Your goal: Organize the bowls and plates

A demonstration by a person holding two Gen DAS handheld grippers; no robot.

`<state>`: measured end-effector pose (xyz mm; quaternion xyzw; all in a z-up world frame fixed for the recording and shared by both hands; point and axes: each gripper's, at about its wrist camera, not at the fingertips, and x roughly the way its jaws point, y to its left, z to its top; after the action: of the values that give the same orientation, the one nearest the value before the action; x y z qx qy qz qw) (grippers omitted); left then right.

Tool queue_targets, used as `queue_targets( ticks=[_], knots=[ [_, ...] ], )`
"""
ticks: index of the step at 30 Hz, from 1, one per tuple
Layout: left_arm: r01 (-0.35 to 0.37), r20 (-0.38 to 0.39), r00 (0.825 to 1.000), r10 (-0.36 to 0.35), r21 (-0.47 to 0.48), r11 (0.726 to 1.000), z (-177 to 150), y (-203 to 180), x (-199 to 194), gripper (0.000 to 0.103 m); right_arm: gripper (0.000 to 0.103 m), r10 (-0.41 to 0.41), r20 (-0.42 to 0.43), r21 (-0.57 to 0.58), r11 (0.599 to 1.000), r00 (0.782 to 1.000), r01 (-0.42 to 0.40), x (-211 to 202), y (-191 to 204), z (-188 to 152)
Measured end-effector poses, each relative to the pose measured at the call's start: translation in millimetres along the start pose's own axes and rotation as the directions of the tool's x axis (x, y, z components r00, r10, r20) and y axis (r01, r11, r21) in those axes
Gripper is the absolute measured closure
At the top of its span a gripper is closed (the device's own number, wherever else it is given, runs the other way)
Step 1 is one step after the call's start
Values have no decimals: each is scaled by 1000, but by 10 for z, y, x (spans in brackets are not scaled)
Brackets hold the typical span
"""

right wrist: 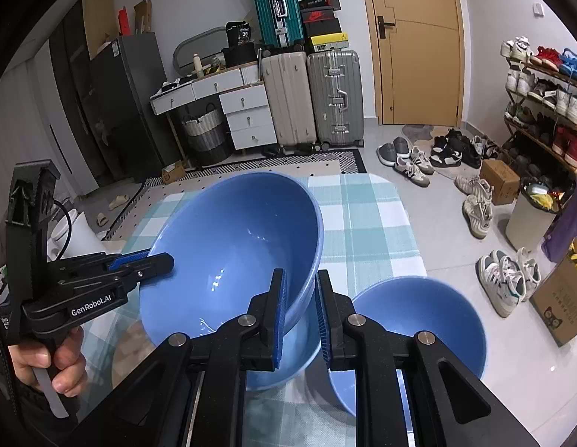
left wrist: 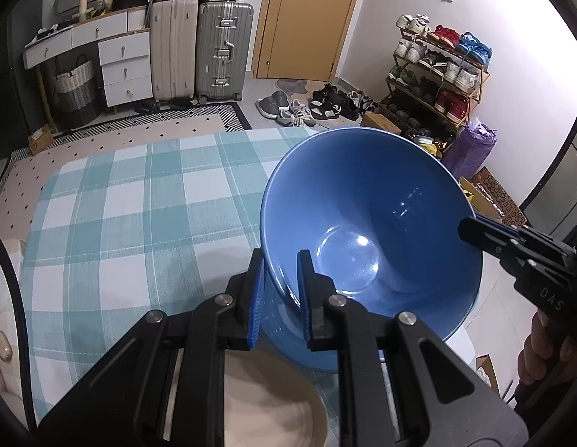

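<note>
A large blue bowl point(left wrist: 370, 223) is held between both grippers above the checked tablecloth point(left wrist: 132, 205). My left gripper point(left wrist: 279, 279) is shut on the bowl's left rim, one finger inside and one outside. My right gripper point(right wrist: 301, 309) is shut on the same bowl point(right wrist: 232, 257) at its right rim; it shows in the left wrist view point(left wrist: 471, 231) at the bowl's far edge. A second blue bowl point(right wrist: 419, 331) sits on the table at the right, beside the held one. A beige plate point(left wrist: 273, 406) lies under my left gripper, partly hidden.
The table's far edge point(right wrist: 363, 178) drops to a floor with shoes point(right wrist: 411, 164), a shoe rack point(left wrist: 437, 82), suitcases point(left wrist: 221, 52) and a cardboard box point(right wrist: 560, 294). A white bin point(right wrist: 530, 216) stands to the right.
</note>
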<state>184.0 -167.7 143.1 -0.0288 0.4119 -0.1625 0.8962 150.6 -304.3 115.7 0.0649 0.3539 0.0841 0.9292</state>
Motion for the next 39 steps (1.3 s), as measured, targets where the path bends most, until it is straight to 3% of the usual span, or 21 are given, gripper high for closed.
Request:
queue_targets(
  ticks=[39],
  knots=[
    [-55,-65,996,57,29,998,-367,131,596,91,88,-21,-110,9,1000,994,22,531,-19,-383]
  ],
)
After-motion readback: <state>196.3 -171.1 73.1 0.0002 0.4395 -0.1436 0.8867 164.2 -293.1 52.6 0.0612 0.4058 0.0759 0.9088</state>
